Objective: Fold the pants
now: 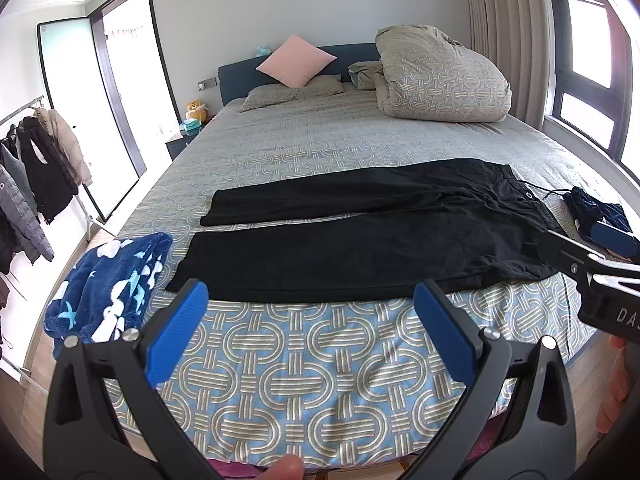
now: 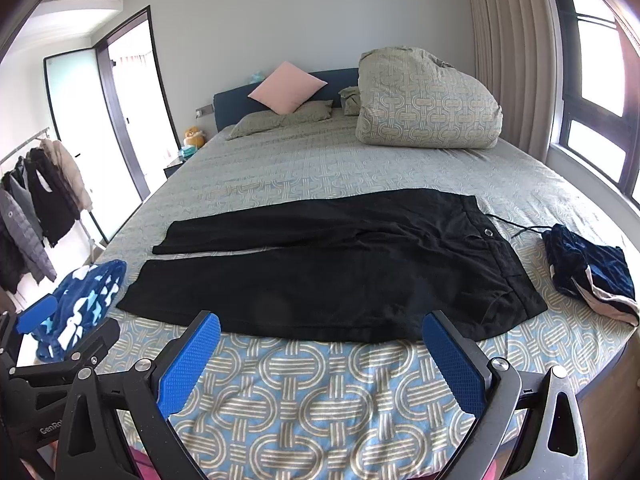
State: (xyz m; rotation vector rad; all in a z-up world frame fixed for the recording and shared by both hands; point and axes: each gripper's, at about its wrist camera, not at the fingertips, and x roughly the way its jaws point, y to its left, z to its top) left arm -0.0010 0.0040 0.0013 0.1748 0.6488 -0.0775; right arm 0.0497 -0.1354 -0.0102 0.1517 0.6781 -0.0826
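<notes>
both tools, the left tool (image 1: 310, 306) and the right tool (image 2: 322, 334), are held spread wide and empty above the near edge of the bed (image 2: 320, 400), just short of the cloth, probably so that the near hem can be approached from the side. the black pants (image 2: 328, 276) are laid flat across the bed, waistband to the right and legs parted to the left, nothing yet folded. a blue patterned blanket (image 1: 108, 284) is left beside the leg ends and a dark blue garment (image 2: 588, 272) beside the waistband, both clear of the pants, so the fold is judged unobstructed.
</notes>
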